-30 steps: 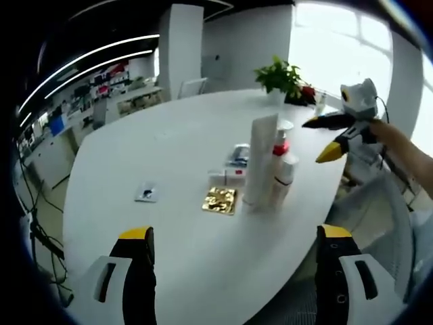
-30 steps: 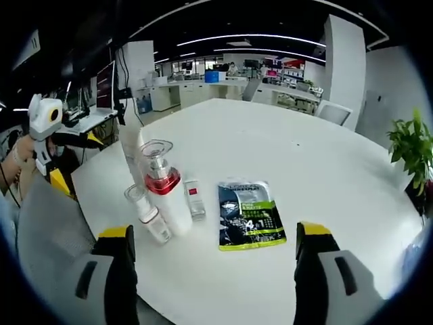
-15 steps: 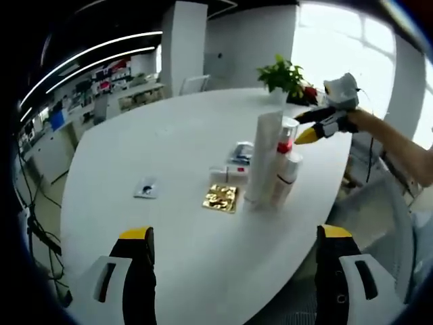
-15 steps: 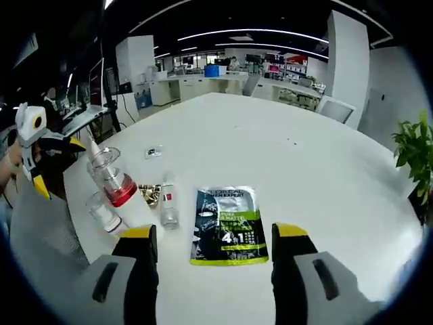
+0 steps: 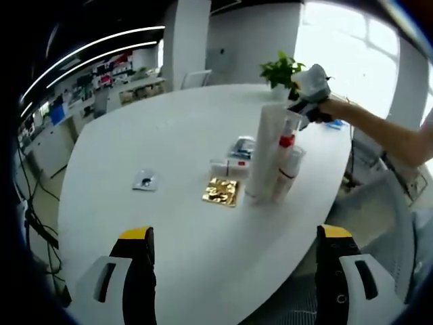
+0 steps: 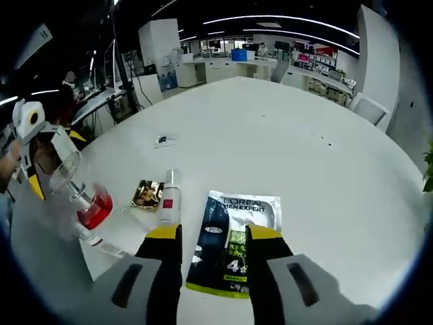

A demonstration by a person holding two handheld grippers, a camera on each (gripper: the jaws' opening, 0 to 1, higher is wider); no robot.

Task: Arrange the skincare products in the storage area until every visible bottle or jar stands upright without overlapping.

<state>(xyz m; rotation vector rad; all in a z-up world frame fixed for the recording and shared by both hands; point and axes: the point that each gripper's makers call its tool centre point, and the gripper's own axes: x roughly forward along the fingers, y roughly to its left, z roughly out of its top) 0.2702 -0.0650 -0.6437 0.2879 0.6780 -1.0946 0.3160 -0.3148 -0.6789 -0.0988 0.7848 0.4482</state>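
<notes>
Jaws of the left gripper [image 5: 233,281] stand wide apart over the near edge of the white table [image 5: 135,135], holding nothing. Ahead of them in the left gripper view, a tall white tube [image 5: 262,153] stands upright, touching a pump bottle with a red collar [image 5: 284,154] and a smaller white bottle [image 5: 291,169]. Just left of the tube lie a gold foil sachet [image 5: 221,191] and a small clear bottle with a red label [image 5: 227,166] on its side. A small dark packet [image 5: 144,180] lies well apart. The right gripper [image 6: 213,237] hangs above a flat dark-and-green pouch [image 6: 235,238], its jaws narrowed to a slim gap with nothing between them. In the left gripper view it shows beyond the bottle cluster, near a potted plant [image 5: 281,70].
</notes>
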